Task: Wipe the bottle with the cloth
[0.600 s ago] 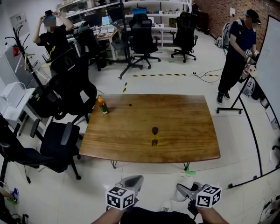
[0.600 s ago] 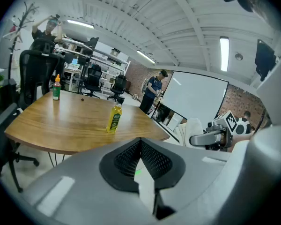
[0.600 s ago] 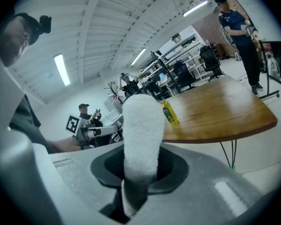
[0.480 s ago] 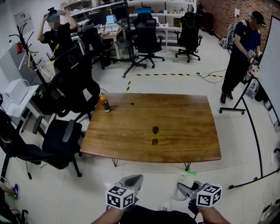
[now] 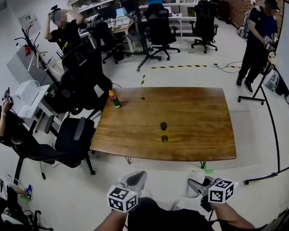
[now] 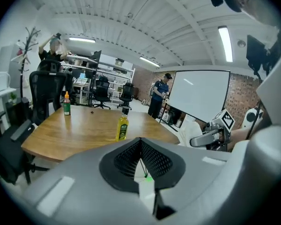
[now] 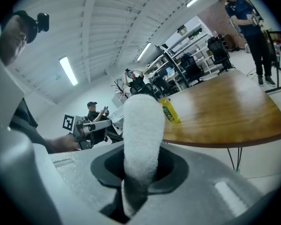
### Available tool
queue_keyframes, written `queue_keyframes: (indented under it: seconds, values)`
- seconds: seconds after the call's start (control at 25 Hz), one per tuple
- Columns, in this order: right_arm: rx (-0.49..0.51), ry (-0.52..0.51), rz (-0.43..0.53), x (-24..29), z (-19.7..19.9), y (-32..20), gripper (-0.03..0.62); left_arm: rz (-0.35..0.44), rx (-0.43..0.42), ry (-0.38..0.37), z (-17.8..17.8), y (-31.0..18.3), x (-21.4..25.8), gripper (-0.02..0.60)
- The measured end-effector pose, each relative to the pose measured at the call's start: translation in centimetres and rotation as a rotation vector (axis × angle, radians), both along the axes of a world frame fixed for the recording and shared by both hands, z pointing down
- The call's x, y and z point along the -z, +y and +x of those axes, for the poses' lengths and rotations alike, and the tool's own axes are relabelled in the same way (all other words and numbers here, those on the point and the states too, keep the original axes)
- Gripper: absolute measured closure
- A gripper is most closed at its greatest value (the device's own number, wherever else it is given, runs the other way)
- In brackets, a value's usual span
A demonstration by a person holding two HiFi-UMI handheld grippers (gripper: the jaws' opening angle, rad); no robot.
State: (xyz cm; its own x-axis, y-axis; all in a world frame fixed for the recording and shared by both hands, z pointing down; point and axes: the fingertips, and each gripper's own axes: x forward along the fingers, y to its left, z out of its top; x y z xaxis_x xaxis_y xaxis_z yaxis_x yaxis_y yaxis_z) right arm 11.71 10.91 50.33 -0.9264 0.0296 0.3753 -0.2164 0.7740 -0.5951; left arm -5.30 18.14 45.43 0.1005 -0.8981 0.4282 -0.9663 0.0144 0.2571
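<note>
Both hand-held grippers hang at the bottom of the head view, short of the wooden surface [image 5: 197, 119]. My left hand-held gripper [image 6: 140, 144] is closed tight on nothing; my right hand-held gripper [image 7: 141, 172] is clamped on the white cloth [image 7: 143, 135]. The yellow bottle [image 5: 164, 134] stands upright mid-frame on the surface, near its lower edge, well apart from both.

The bottle [image 5: 164, 133] is set on the desk [image 5: 202, 121] near the front edge, approx. mid-width. A second bottle [image 5: 114, 99] is placed at the back-left corner (just inside the edge). A chair [image 5: 73, 139] is parked by the left edge. Before the front edge, off the desk, the left gripper [image 5: 135, 180] and right gripper [image 5: 201, 188] are held, w/ the cloth [image 7: 143, 135] in the latter.
</note>
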Motion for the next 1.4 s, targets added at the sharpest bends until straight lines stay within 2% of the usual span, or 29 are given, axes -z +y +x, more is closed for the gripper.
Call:
queue_keyframes:
  seconds: [0.12,0.28,0.6,0.72,0.88,1.08,1.2,1.32,1.4]
  values:
    - [0.007,-0.006,-0.002,-0.4,-1.7,-0.9,0.522,0.013,-0.043,-0.052,-1.1,-1.6,0.1,0.561]
    - [-0.025,0.001,0.009,-0.7,-3.9,-3.7,0.521,0.030,-0.132,-0.064,-3.1,-5.7,-0.6,0.524]
    - [-0.280,0.027,0.009,0.7,-7.7,-9.8,0.522,0.063,-0.510,-0.180,-6.3,-15.1,-2.0,0.380]
    - [-0.361,0.021,0.017,1.0,-10.2,-11.4,0.522,0.094,-0.614,-0.185,-7.4,-18.1,-2.3,0.368]
    - [-0.450,0.019,0.024,1.3,-12.3,-12.5,0.522,0.112,-0.757,-0.203,-7.1,-20.5,-3.3,0.360]
    - [-0.479,0.039,0.008,1.4,-11.4,-13.7,0.521,0.121,-0.851,-0.159,-4.9,-22.5,-3.4,0.316]
    - [-0.485,0.029,-0.022,0.6,-10.5,-14.7,0.522,0.123,-0.906,-0.172,-3.3,-22.6,-3.6,0.304]
    - [-0.432,0.009,-0.062,-0.6,-12.0,-15.3,0.521,0.126,-0.917,-0.171,-3.5,-22.6,-3.5,0.304]
    - [-0.367,-0.044,-0.119,-1.0,-13.5,-16.0,0.521,0.125,-0.901,-0.178,-3.8,-22.9,-3.4,0.313]
